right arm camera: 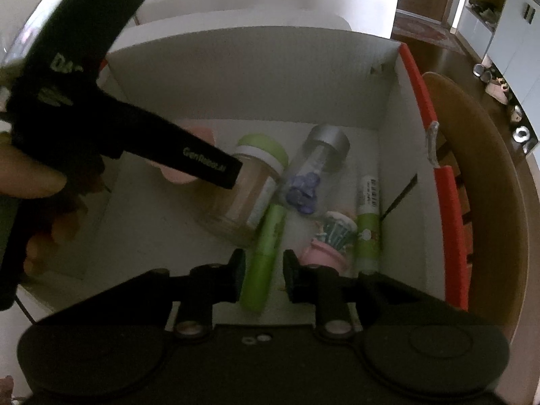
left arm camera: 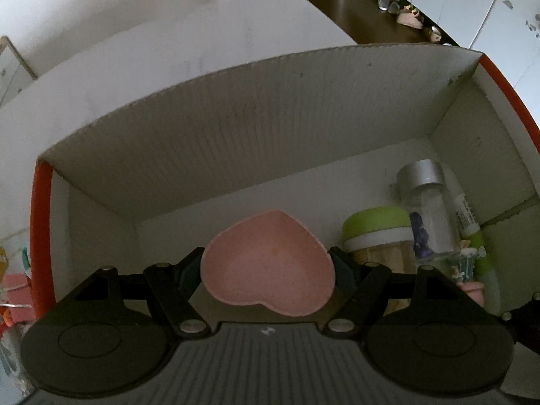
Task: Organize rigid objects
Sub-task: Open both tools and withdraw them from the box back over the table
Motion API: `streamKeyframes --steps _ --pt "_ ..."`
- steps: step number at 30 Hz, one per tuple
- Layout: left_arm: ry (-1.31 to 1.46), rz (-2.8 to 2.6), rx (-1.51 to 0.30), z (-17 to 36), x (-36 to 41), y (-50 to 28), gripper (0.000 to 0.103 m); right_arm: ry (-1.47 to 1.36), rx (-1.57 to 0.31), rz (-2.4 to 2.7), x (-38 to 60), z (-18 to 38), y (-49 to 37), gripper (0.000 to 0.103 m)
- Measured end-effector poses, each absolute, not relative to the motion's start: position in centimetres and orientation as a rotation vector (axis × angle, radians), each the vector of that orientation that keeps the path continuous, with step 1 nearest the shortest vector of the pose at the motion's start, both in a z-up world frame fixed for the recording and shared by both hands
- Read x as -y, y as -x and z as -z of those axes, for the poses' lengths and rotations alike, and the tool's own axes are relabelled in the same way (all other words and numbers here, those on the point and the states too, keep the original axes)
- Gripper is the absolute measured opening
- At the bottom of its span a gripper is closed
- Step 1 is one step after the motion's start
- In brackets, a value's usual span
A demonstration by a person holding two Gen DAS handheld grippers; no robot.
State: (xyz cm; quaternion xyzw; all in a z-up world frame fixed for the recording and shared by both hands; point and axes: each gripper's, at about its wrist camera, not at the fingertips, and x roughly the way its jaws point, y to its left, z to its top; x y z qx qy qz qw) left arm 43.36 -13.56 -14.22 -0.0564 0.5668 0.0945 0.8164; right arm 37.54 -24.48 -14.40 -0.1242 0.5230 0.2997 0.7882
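The left gripper (left arm camera: 268, 270) is clasping one pink heart dish (left arm camera: 268, 263); the right gripper (right arm camera: 261, 273) is straddling, unclenched, one of two green tubes (right arm camera: 263, 256) in the box (right arm camera: 236, 77).

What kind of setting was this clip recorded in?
Probably a home. Shoes lie on a dark wood floor by pale cabinets, and a wooden chair stands beside the white cardboard box being filled with household bits.
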Motion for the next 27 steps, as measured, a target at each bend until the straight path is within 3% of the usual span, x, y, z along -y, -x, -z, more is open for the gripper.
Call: streamKeyframes --steps 5,18,27 --pt "0.167 -0.204 -1.231 14.7 12.9 -43.0 0.078 0.234 -1.117 -0.66 25.7 13.8 -37.3 0.038" --pt "0.214 -0.178 -1.175 13.4 12.3 -40.8 0.078 0.164 -1.063 -0.665 27.7 11.0 -37.0 0.05" --pt "0.195 -0.128 -1.069 9.7 13.3 -37.9 0.078 0.127 -0.998 -0.685 29.1 8.4 -35.6 0.062"
